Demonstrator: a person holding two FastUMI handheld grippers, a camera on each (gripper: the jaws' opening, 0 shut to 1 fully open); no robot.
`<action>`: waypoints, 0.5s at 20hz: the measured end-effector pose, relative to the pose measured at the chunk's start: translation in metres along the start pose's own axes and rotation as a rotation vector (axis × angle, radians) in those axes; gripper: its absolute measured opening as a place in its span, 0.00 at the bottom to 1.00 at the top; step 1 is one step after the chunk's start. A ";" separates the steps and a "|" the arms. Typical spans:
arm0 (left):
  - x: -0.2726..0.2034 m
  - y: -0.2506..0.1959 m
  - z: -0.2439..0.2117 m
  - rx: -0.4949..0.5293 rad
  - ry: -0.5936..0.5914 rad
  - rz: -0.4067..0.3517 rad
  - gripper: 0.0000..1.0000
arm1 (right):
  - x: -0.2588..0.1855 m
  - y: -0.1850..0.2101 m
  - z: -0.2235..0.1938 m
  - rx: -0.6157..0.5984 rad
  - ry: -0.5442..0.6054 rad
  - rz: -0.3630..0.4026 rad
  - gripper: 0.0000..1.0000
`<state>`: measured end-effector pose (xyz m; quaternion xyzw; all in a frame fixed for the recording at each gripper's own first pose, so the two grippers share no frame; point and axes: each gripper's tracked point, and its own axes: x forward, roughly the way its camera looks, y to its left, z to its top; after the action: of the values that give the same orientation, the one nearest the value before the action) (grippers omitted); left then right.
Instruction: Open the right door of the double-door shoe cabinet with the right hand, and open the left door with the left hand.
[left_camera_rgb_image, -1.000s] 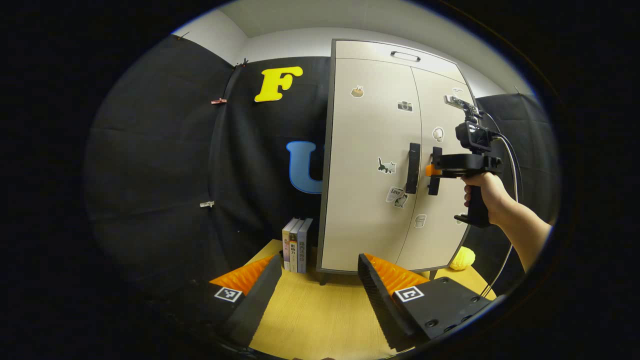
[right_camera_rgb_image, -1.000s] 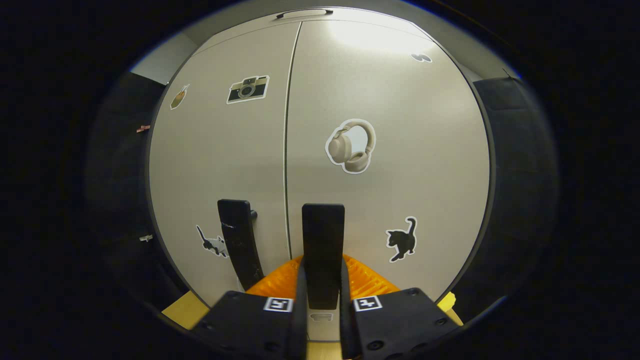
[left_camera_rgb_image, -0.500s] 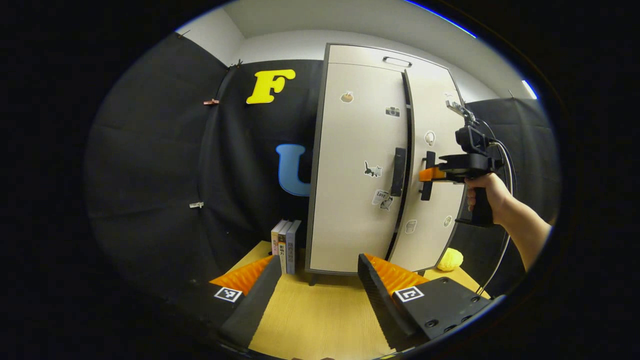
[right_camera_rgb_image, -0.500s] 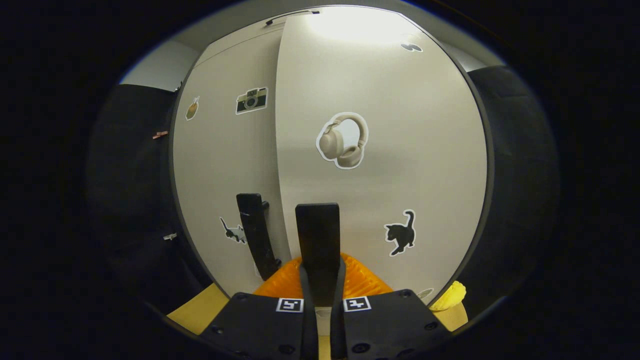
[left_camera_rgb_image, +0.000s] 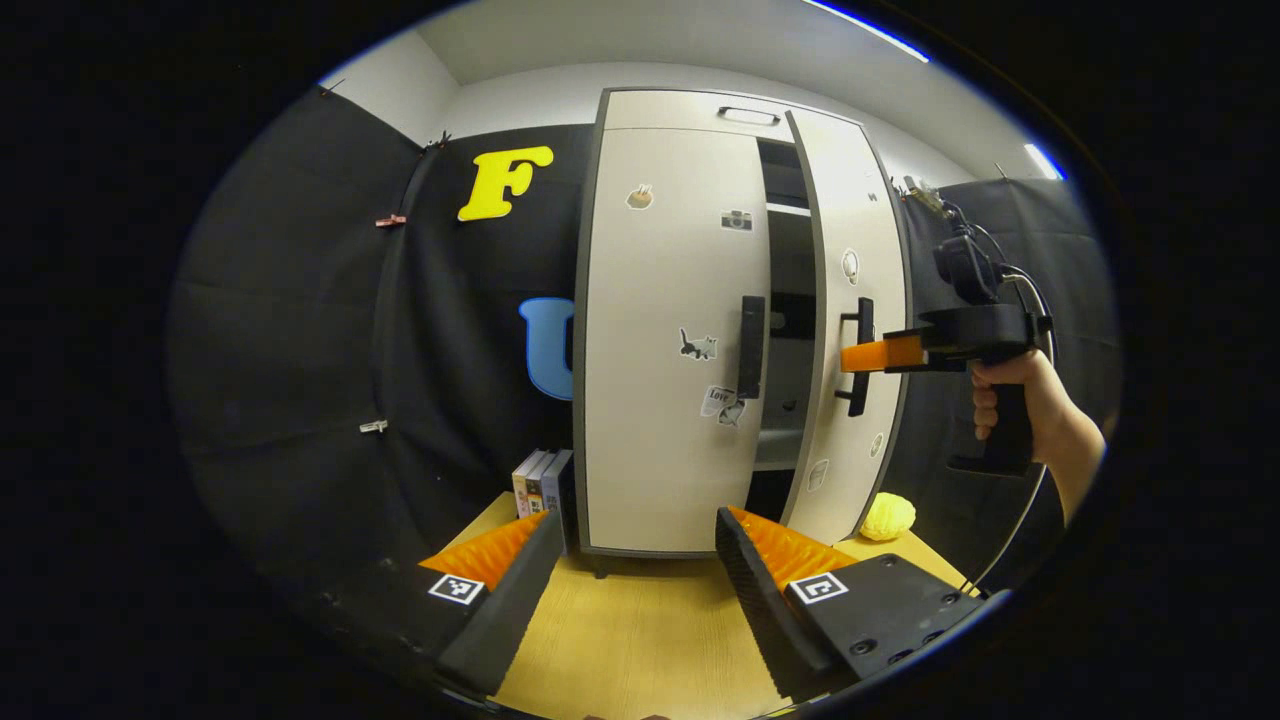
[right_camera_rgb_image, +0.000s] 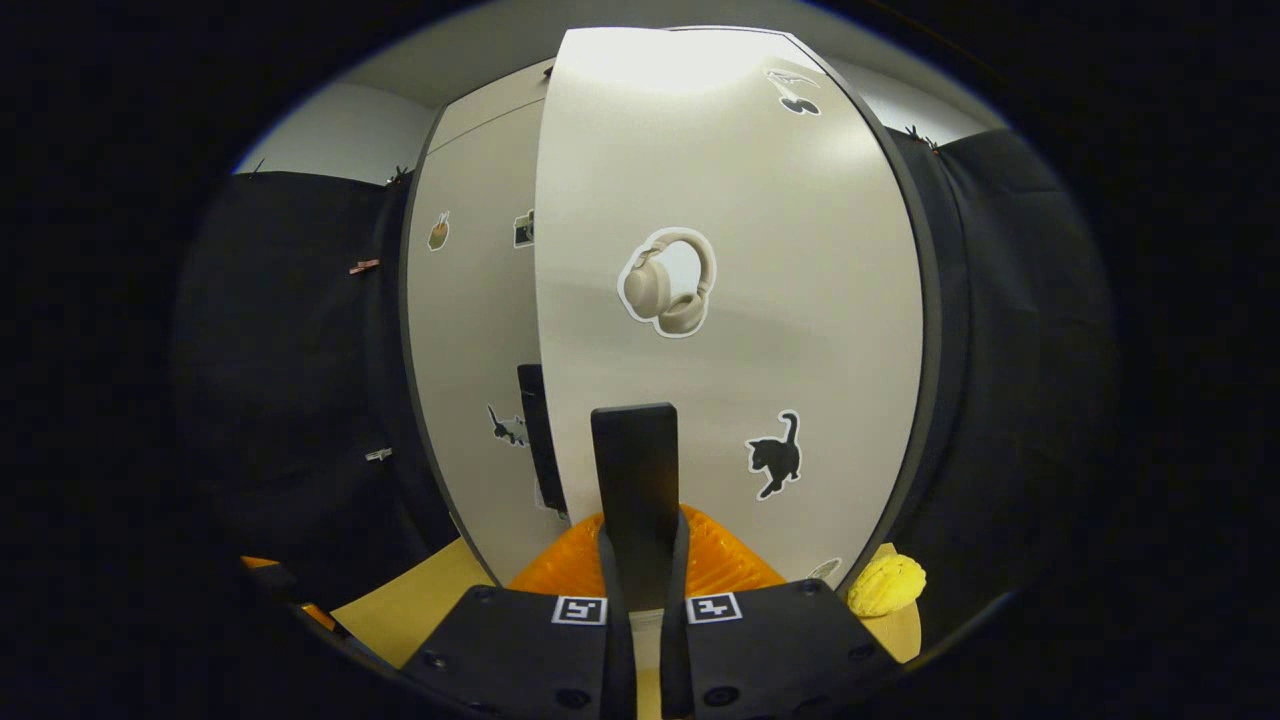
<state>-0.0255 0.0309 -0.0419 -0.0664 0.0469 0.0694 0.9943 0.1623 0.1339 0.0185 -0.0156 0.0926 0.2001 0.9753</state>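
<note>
Clamping both fingers on the right door's handle (right_camera_rgb_image: 634, 490), the right gripper (right_camera_rgb_image: 640, 560) holds the right door (left_camera_rgb_image: 850, 330) ajar on the shoe cabinet (left_camera_rgb_image: 690, 110). Left door (left_camera_rgb_image: 670, 340) sits closed; the left gripper (left_camera_rgb_image: 630, 560) hangs spread wide over the worktop's (left_camera_rgb_image: 640, 640) front edge.

Right door handle (right_camera_rgb_image: 634, 470) lower end hidden between right claw (right_camera_rgb_image: 640, 560) fingers; cabinet interior (left_camera_rgb_image: 790, 330) dark, contents unclear.
</note>
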 end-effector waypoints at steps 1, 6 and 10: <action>0.001 -0.007 0.004 0.009 -0.009 0.001 0.95 | -0.002 -0.002 0.001 0.006 0.005 0.019 0.14; -0.003 -0.035 0.008 0.011 -0.018 0.021 0.95 | -0.018 -0.011 0.003 0.008 -0.002 0.088 0.14; -0.005 -0.059 0.001 0.016 -0.009 0.044 0.95 | -0.030 -0.020 0.004 -0.003 0.004 0.137 0.13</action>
<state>-0.0220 -0.0273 -0.0327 -0.0569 0.0442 0.0911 0.9932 0.1438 0.1042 0.0274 -0.0111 0.0951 0.2666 0.9590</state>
